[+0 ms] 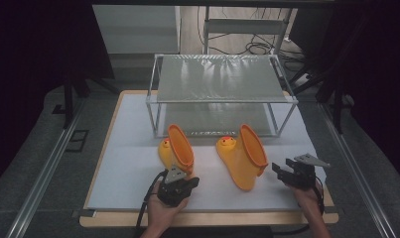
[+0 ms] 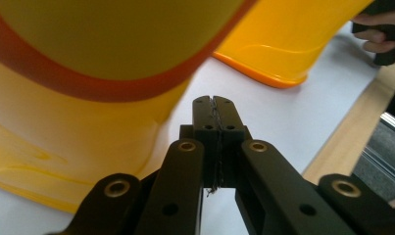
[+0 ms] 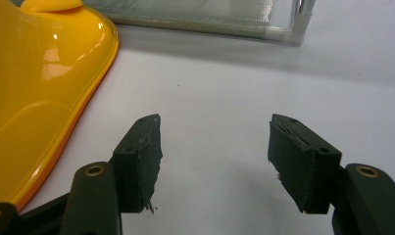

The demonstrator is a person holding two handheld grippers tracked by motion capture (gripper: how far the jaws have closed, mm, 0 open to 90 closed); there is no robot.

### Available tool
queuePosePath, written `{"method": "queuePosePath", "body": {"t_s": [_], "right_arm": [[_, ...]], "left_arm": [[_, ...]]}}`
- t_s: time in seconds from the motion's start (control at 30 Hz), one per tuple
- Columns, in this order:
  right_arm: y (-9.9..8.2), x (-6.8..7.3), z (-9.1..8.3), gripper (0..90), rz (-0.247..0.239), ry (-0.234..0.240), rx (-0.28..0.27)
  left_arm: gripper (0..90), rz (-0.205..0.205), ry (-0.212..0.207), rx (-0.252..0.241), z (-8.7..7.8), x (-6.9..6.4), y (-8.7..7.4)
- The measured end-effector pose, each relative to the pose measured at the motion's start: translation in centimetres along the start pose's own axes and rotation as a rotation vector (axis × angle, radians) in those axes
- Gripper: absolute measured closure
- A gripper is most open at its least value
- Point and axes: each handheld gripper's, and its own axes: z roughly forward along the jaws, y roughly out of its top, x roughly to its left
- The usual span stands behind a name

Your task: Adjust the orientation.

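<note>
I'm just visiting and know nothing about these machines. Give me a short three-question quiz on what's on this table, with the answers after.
1. True or false: the left gripper is shut, with nothing between its jaws.
2. How many yellow boots are on the white mat?
3. Which stands behind the boots? A: a metal rack; B: a blue bucket; C: a stack of plates.

Key
1. True; it sits beside the left boot.
2. Two; the right boot lies near the open right gripper.
3. A, the metal rack.

Two yellow boots (image 1: 176, 148) (image 1: 244, 154), one metal rack (image 1: 220, 91), two grippers (image 1: 185, 184) (image 1: 283, 173).
</note>
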Motion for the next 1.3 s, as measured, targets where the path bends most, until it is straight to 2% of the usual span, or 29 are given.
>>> {"method": "queuePosePath", "body": {"t_s": [0.07, 0.23, 0.73, 0.9, 1.07, 1.2, 1.27, 1.3], "right_arm": [[0.0, 0.0, 0.0, 37.2, 0.001, 0.0, -0.001], [0.0, -0.1, 0.0, 37.2, 0.004, -0.002, 0.001], [-0.1, -0.2, -0.1, 37.2, 0.01, 0.003, 0.002], [0.0, -0.1, -0.1, 37.2, 0.008, 0.005, 0.003], [0.0, -0.1, 0.0, 37.2, 0.012, 0.005, 0.003], [-0.1, -0.1, 0.0, 37.2, 0.012, 0.008, 0.005], [-0.1, -0.1, 0.0, 37.2, 0.017, 0.012, 0.009], [-0.1, -0.1, 0.1, 37.2, 0.017, 0.014, 0.013]], "left_arm": [[89.9, -0.013, -0.009, -0.004, -0.1, 0.2, -0.1], [89.9, -0.006, 0.001, -0.001, -0.3, 0.2, -0.3], [89.8, -0.024, 0.03, -0.002, -3.2, 1.7, -1.9], [89.8, -0.065, 0.055, -0.01, -5.1, 3.2, -2.9], [89.7, -0.096, 0.067, -0.02, -5.8, 4.4, -3.1], [89.0, -0.115, 0.049, -0.016, -5.9, 4.7, -3.1], [85.4, -0.126, 0.036, -0.017, -5.9, 4.7, -3.1], [82.0, -0.13, 0.007, -0.018, -6.1, 4.6, -3.2]]}}
